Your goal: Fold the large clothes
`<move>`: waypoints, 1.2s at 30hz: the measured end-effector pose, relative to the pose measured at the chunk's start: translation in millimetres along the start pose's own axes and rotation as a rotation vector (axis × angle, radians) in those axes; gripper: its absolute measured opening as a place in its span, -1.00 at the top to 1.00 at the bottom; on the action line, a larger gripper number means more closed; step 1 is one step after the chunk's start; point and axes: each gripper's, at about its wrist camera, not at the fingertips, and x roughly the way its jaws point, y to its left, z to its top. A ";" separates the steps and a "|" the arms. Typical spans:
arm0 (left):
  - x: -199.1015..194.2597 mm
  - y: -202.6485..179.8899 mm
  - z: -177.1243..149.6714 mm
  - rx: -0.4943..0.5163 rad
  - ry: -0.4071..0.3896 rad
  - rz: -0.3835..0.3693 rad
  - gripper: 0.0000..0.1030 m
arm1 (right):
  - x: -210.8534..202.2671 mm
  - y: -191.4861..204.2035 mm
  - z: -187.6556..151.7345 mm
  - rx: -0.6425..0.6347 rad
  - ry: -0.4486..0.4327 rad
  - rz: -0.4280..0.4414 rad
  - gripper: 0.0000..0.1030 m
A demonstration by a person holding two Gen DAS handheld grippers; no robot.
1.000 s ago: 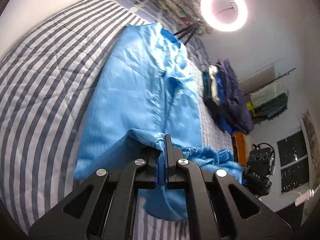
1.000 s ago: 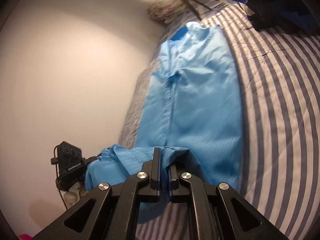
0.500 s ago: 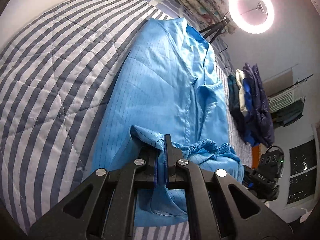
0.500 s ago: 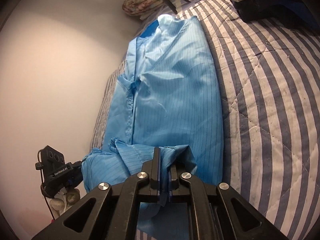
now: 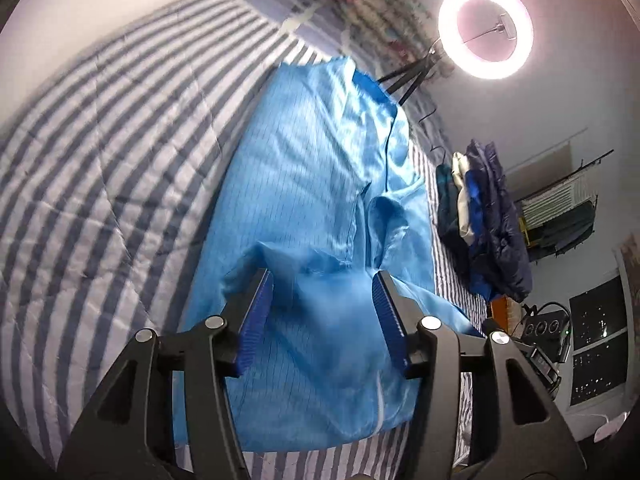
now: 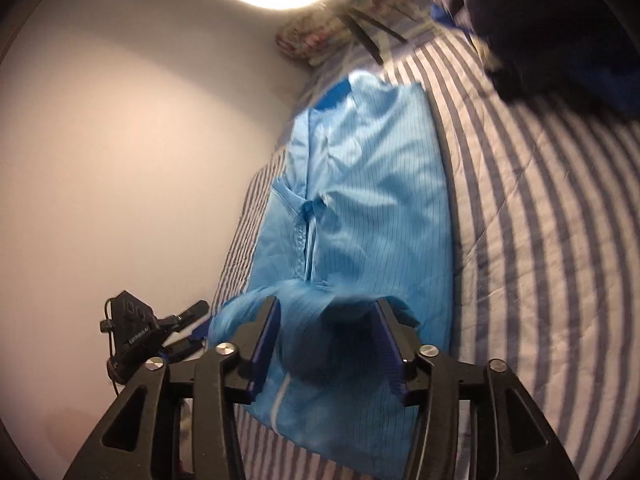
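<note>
Both the left tongs [image 5: 322, 312] and right tongs [image 6: 326, 340] are opening, hem fabric loose between the spread pads. The light-blue zip coat [image 5: 320, 184] lies lengthwise on the striped bed [image 5: 100, 160]. Let the hem drop squarely, then smooth the fold.

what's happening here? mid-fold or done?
Mid-fold. A person with a handheld gripper in each hand is folding a light blue garment lying lengthwise on a striped quilt. Both the left gripper and the right gripper are opening, letting go of the near hem; the blurred cloth hangs loose between the pads, not pinched. A pile of dark clothes sits to one side on the bed, and a ring light stands at the far end.
</note>
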 end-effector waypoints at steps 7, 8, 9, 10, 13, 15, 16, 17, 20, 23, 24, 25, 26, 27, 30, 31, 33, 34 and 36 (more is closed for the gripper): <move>-22.2 -4.2 -9.1 0.116 -0.035 0.070 -0.02 | 16.0 26.7 -19.7 -0.205 0.136 -0.061 0.30; -21.2 -4.8 -12.4 0.132 -0.029 0.078 -0.01 | 20.2 28.1 -22.3 -0.220 0.160 -0.054 0.35; -19.4 -4.8 -15.3 0.143 -0.019 0.082 0.04 | 30.4 30.9 -25.8 -0.244 0.200 -0.052 0.37; -16.7 -5.2 -17.7 0.150 -0.008 0.088 0.08 | 38.2 32.8 -28.0 -0.263 0.226 -0.060 0.38; -2.9 -3.5 -21.0 0.139 0.039 0.095 0.11 | 64.7 37.6 -27.1 -0.323 0.285 -0.129 0.38; 5.7 -1.4 -22.1 0.121 0.065 0.092 0.11 | 75.5 43.6 -20.1 -0.369 0.291 -0.172 0.38; 9.9 -0.6 -22.3 0.119 0.074 0.098 0.11 | 79.9 47.2 -14.9 -0.396 0.286 -0.204 0.38; 14.1 -0.3 -22.4 0.119 0.080 0.109 0.11 | 81.1 50.6 -9.5 -0.415 0.273 -0.229 0.38; 21.9 0.0 -22.3 0.111 0.085 0.136 0.12 | 81.4 63.5 24.2 -0.481 0.136 -0.324 0.36; 22.9 -4.1 -18.7 0.109 0.074 0.141 0.12 | 70.0 68.2 50.9 -0.454 0.058 -0.290 0.26; 22.3 -6.4 -16.7 0.114 0.071 0.141 0.12 | 63.1 68.5 56.3 -0.438 0.039 -0.270 0.27; 21.0 -9.6 -14.3 0.127 0.065 0.140 0.12 | 57.0 67.8 59.4 -0.420 0.029 -0.252 0.26; 19.3 -12.5 -12.1 0.143 0.060 0.144 0.12 | 49.7 64.9 61.5 -0.398 0.028 -0.230 0.26; 18.3 -14.1 -10.1 0.156 0.056 0.150 0.12 | 45.6 62.4 62.6 -0.388 0.035 -0.224 0.26; 16.4 -15.8 -6.7 0.192 0.059 0.151 0.12 | 38.4 57.6 56.4 -0.410 0.070 -0.253 0.24; 16.7 -15.4 -6.3 0.199 0.064 0.142 0.12 | 34.0 53.1 49.6 -0.419 0.092 -0.249 0.24; 19.4 -17.3 -7.6 0.249 0.075 0.157 0.12 | 32.1 47.2 34.9 -0.410 0.122 -0.222 0.24; 22.1 -18.2 -9.1 0.288 0.075 0.171 0.12 | 32.7 41.0 26.5 -0.402 0.134 -0.212 0.24; 29.5 -15.9 -10.5 0.323 0.079 0.196 0.11 | 38.1 32.8 11.2 -0.391 0.161 -0.213 0.24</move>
